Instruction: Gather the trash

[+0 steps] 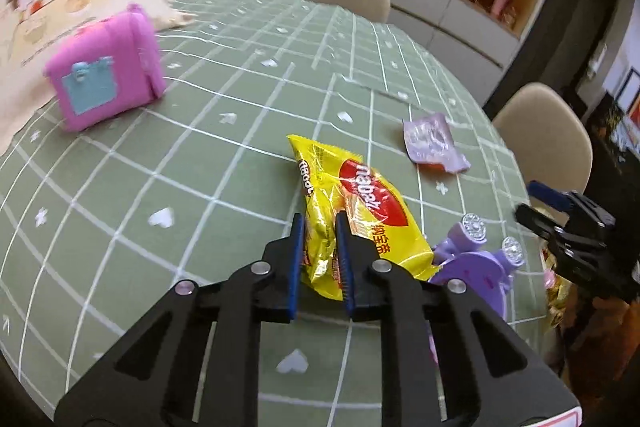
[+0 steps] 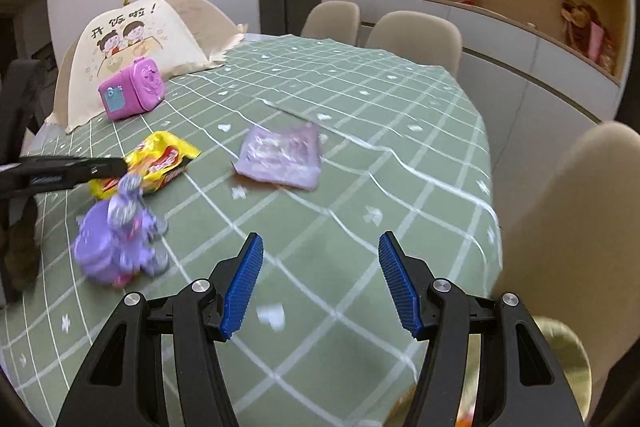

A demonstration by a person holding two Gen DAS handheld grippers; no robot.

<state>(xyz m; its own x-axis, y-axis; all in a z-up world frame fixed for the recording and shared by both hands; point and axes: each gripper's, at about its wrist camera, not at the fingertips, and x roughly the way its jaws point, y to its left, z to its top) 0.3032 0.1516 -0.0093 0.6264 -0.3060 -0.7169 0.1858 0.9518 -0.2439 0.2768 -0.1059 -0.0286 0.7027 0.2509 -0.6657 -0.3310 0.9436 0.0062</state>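
Observation:
A yellow snack wrapper lies on the green checked tablecloth. My left gripper is shut on the wrapper's near end, which is pinched between its blue pads. The wrapper also shows in the right wrist view, with the left gripper on it. A pale purple wrapper lies flat further right; in the right wrist view this purple wrapper is ahead of my right gripper, which is open, empty and above the cloth.
A purple toy stands near the yellow wrapper. A pink toy case and a beige food cover sit at the far left. Beige chairs ring the table. A gold-rimmed bin shows below the table's right edge.

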